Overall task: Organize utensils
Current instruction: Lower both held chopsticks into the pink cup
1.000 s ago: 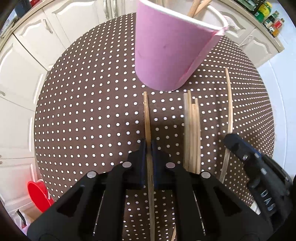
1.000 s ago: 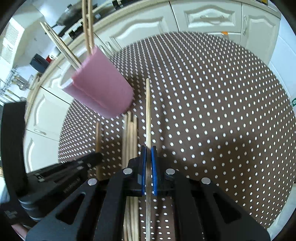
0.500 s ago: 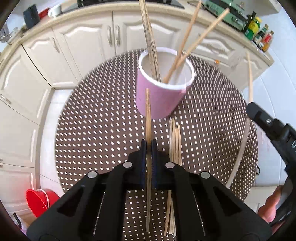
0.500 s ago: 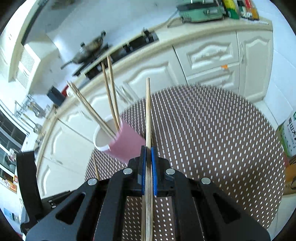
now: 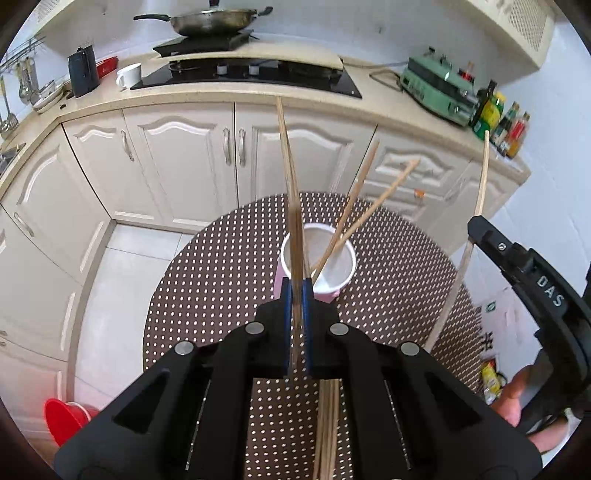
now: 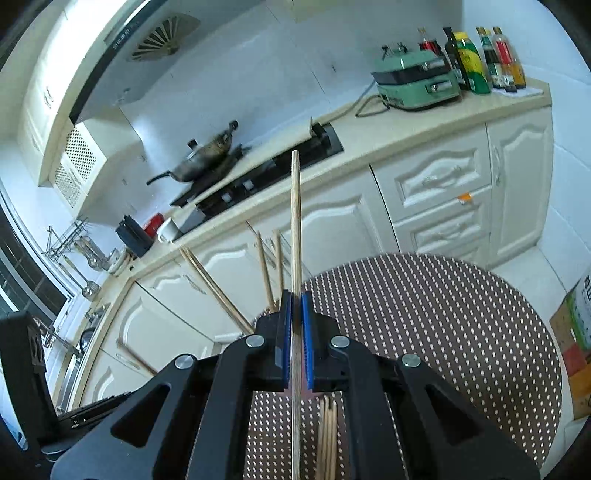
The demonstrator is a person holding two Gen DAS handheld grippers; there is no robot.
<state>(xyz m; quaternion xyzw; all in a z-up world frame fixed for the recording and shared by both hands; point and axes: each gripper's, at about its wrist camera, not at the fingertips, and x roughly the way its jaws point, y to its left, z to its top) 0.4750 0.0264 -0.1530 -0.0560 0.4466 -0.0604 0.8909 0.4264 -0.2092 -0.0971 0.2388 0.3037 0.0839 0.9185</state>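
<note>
My left gripper [image 5: 295,291] is shut on a wooden chopstick [image 5: 294,236] and holds it high above the round dotted table [image 5: 207,295]. A pink cup [image 5: 345,258] with several chopsticks standing in it sits on the table just beyond its fingertips. My right gripper [image 6: 296,306] is shut on another chopstick [image 6: 295,221], held upright; it also shows at the right of the left wrist view [image 5: 476,229]. A bundle of loose chopsticks [image 5: 327,424] lies on the table below both grippers [image 6: 328,435]. The cup is hidden behind the fingers in the right wrist view.
White kitchen cabinets [image 5: 184,158] and a counter with a hob [image 5: 251,74], a wok [image 5: 210,22] and a green appliance [image 5: 439,88] stand beyond the table. A red bucket [image 5: 64,417] sits on the floor at lower left.
Both grippers have risen well above the table with their chopsticks and tilted up, so the cup now lies far below and the kitchen counter has come into view.
</note>
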